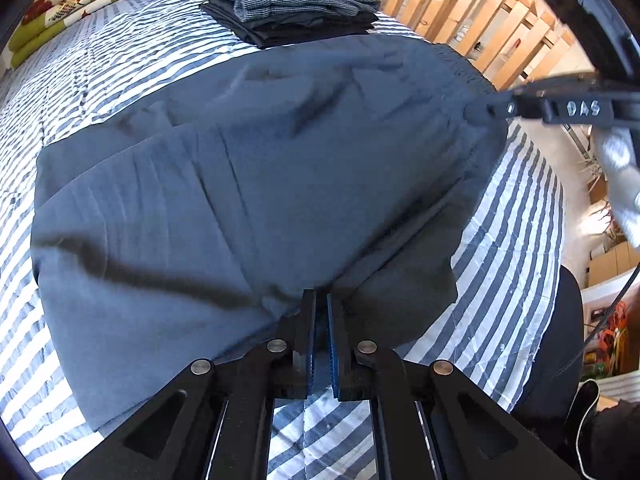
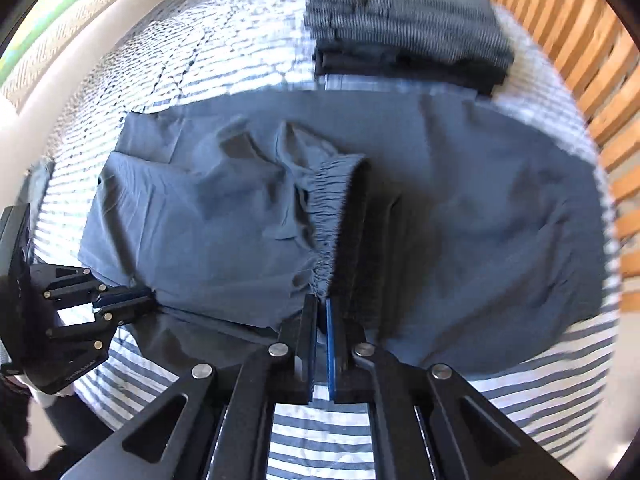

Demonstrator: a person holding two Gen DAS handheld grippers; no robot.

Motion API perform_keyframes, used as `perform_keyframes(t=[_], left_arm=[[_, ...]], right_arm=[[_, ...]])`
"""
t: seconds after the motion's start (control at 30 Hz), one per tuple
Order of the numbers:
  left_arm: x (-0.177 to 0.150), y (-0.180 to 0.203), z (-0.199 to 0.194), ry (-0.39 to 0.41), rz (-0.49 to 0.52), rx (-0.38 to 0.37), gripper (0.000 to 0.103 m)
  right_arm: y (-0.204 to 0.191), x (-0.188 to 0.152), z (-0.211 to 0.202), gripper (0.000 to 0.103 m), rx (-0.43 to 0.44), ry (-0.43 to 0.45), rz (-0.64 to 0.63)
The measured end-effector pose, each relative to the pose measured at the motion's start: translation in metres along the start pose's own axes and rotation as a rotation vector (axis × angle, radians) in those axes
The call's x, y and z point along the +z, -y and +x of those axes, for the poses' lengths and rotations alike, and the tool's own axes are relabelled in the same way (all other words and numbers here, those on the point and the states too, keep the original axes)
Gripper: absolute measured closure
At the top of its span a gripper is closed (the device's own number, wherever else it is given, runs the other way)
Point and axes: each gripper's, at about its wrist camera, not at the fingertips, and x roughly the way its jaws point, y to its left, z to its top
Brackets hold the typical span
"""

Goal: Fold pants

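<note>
Blue-grey pants (image 1: 240, 184) lie spread on a striped bed cover (image 1: 120, 60). My left gripper (image 1: 321, 304) is shut on their near edge, where the cloth rises into the fingertips. The right gripper (image 1: 478, 112) shows blurred at the right in this view, pinching the gathered waistband. In the right wrist view the pants (image 2: 480, 220) are partly folded. Their elastic waistband (image 2: 332, 208) runs straight down into my right gripper (image 2: 322, 304), which is shut on it. At the left of that view the left gripper (image 2: 146, 298) grips the pants' edge.
A stack of folded dark and grey clothes (image 1: 292, 4) (image 2: 404, 28) sits on the bed beyond the pants. A wooden slat railing (image 1: 480, 12) (image 2: 600, 60) borders the bed's right side. A folded green floral blanket (image 1: 80, 4) lies at the far left.
</note>
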Motion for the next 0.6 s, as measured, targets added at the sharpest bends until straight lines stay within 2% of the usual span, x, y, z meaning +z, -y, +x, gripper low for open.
perform_keyframes(t=[0.1, 0.23, 0.3, 0.33, 0.4, 0.43, 0.47, 0.53, 0.6], left_arm=[[0.0, 0.002, 0.007, -0.017, 0.009, 0.004, 0.098], [0.0, 0.002, 0.003, -0.016, 0.006, -0.014, 0.098], [0.001, 0.001, -0.005, 0.0, 0.0, -0.026, 0.098], [0.002, 0.001, -0.009, 0.008, -0.003, -0.03, 0.098], [0.005, 0.001, -0.016, 0.024, -0.001, -0.029, 0.098], [0.006, 0.001, -0.018, 0.031, 0.002, -0.024, 0.098], [0.007, 0.001, -0.02, 0.036, 0.003, -0.016, 0.098], [0.01, -0.001, -0.022, 0.043, -0.008, -0.004, 0.096], [0.012, -0.007, -0.025, 0.05, -0.029, 0.013, 0.09]], right_arm=[[0.002, 0.001, -0.008, 0.099, -0.014, -0.019, -0.02], [0.01, -0.013, 0.028, 0.098, -0.002, -0.14, -0.01], [0.018, -0.018, 0.036, 0.095, 0.075, -0.174, 0.009], [0.026, -0.018, 0.032, 0.092, 0.114, -0.159, 0.037], [0.047, -0.015, 0.014, 0.074, 0.194, -0.076, 0.109], [0.058, -0.012, 0.004, 0.056, 0.209, -0.016, 0.142], [0.067, -0.009, -0.003, 0.044, 0.215, 0.04, 0.17], [0.077, -0.001, -0.004, 0.043, 0.222, 0.082, 0.189], [0.083, 0.008, 0.008, 0.043, 0.243, 0.066, 0.203]])
